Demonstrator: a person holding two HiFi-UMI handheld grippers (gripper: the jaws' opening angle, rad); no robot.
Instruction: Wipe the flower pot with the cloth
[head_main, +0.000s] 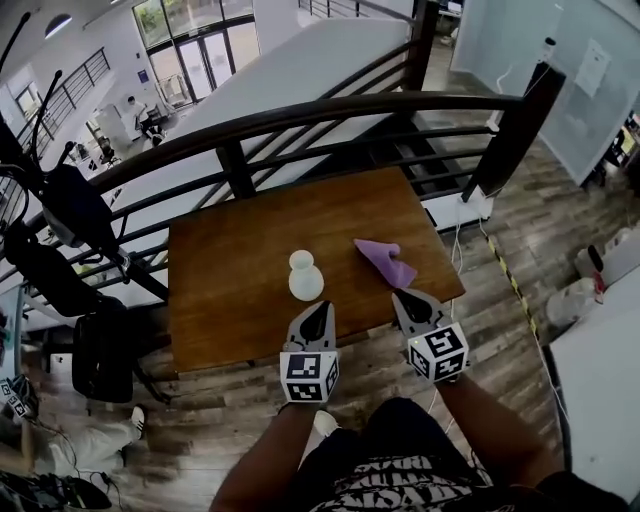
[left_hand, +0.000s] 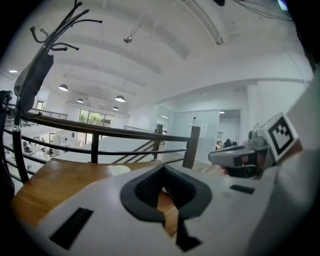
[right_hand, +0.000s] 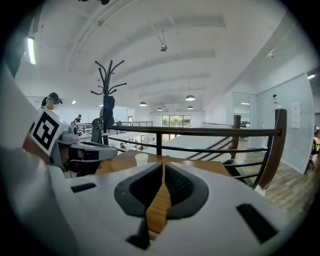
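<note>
While both pairs of jaws are together and hold nothing, the purple cloth (head_main: 386, 261) lies on the surface (head_main: 225, 300) just ahead of the right gripper (head_main: 400, 297). The white flower pot (head_main: 305, 276) stands just ahead of the left gripper (head_main: 318, 308).

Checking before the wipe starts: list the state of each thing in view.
flower pot: upright on the table, untouched
cloth: crumpled, lying loose to the right of the flower pot, not gripped
left gripper: jaws together, empty
right gripper: jaws together, empty
</note>
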